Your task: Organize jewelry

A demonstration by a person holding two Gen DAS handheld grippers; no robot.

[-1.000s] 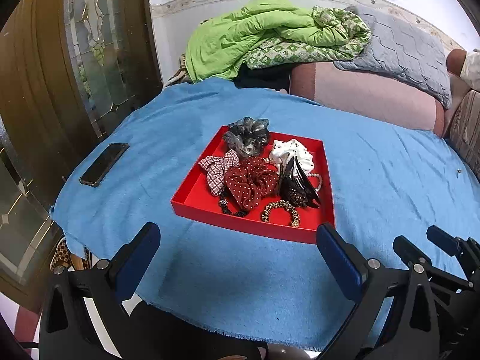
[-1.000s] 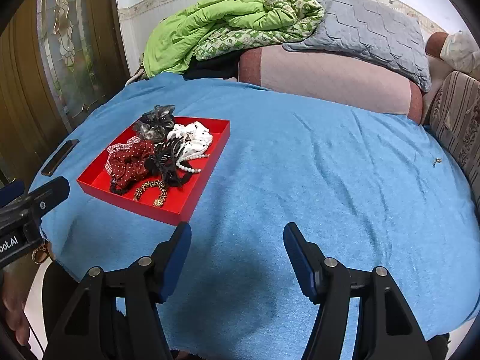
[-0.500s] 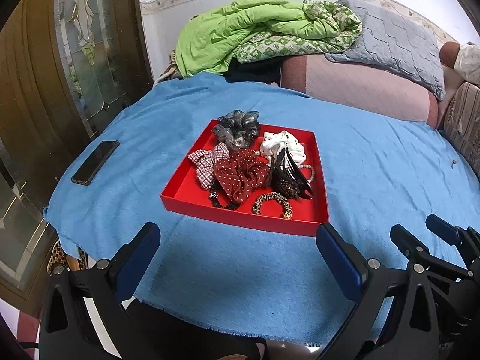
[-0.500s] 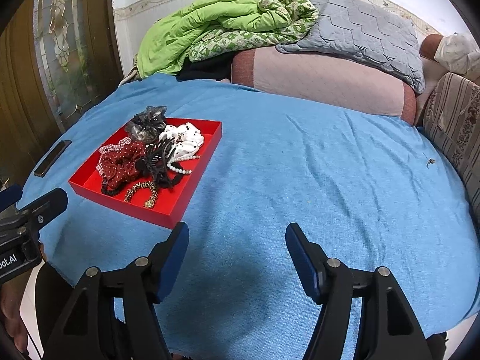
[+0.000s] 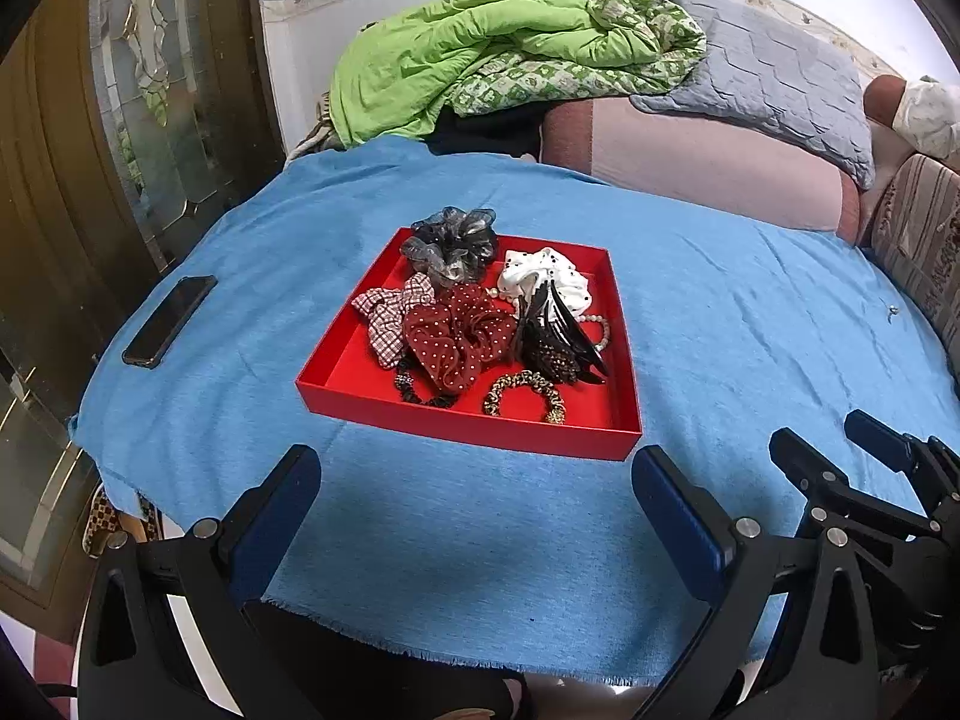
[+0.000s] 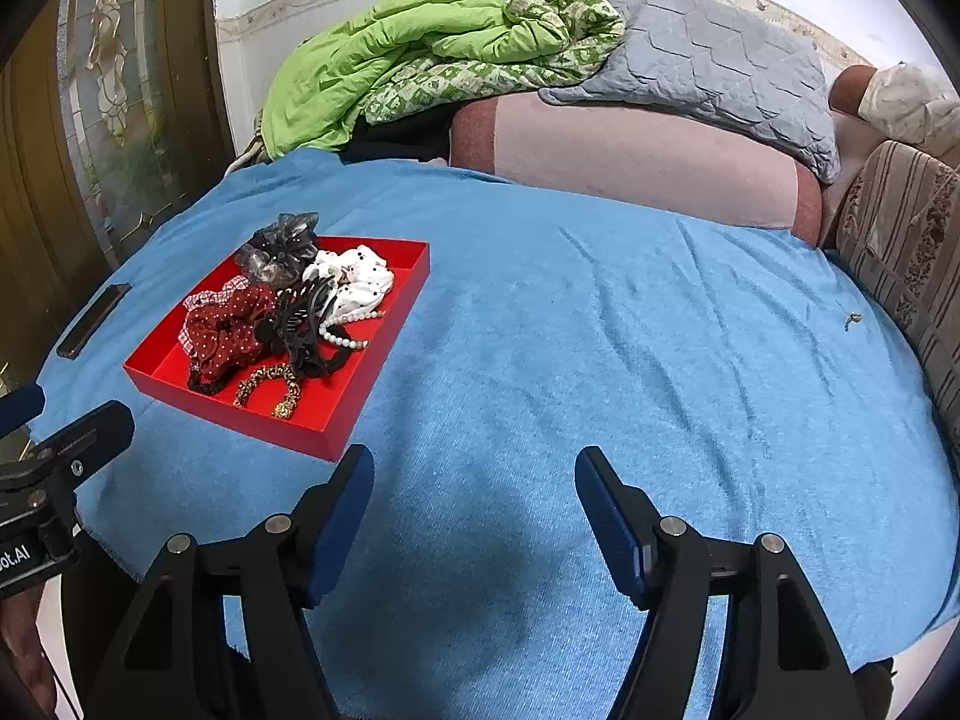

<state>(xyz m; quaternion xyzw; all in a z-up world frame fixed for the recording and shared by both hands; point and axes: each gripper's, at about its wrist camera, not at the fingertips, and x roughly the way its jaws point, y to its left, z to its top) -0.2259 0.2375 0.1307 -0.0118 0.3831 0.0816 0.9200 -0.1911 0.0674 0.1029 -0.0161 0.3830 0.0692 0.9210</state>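
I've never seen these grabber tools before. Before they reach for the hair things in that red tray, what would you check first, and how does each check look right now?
1. Left gripper open and empty: ok.
2. Right gripper open and empty: ok.
3. Red tray flat on the blue cloth: ok.
4. Gold beaded bracelet lying apart near the front wall: ok.
5. Black claw clip free of the white scrunchie and pearl strand: cannot tell.
6. Phone clear of the tray: ok.

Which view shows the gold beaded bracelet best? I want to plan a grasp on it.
The left wrist view: the gold beaded bracelet lies near centre, its whole loop open to the camera. In the right wrist view, the bracelet sits off to the left, foreshortened and smaller.
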